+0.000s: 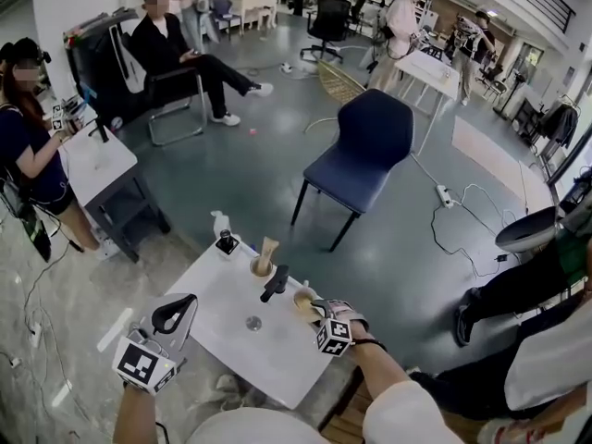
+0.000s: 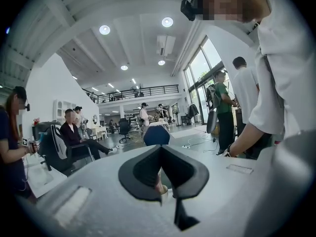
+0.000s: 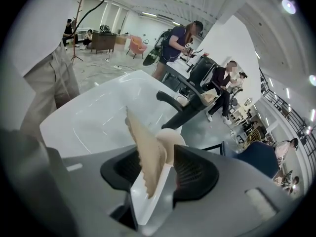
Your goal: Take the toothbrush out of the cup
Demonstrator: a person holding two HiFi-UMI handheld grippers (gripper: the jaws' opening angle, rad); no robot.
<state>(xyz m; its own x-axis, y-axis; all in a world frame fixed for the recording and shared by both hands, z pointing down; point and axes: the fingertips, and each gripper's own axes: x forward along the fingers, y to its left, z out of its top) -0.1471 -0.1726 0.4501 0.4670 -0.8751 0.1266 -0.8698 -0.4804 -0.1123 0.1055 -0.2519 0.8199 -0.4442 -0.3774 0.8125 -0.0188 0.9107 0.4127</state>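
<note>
The right gripper (image 3: pixel 162 171) holds its jaws apart astride the tan, wavy-edged wooden toothbrush (image 3: pixel 145 152) standing in the small beige cup (image 3: pixel 174 140) on the white rectangular table (image 1: pixel 217 296), while the left gripper (image 2: pixel 161 154), jaws together and empty, hangs near the table's left edge.

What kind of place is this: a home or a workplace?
Probably a workplace, a large open lab or studio hall. People work at white desks, an office chair stands further back, a railed balcony runs above the hall, and a power strip lies on the grey floor.
</note>
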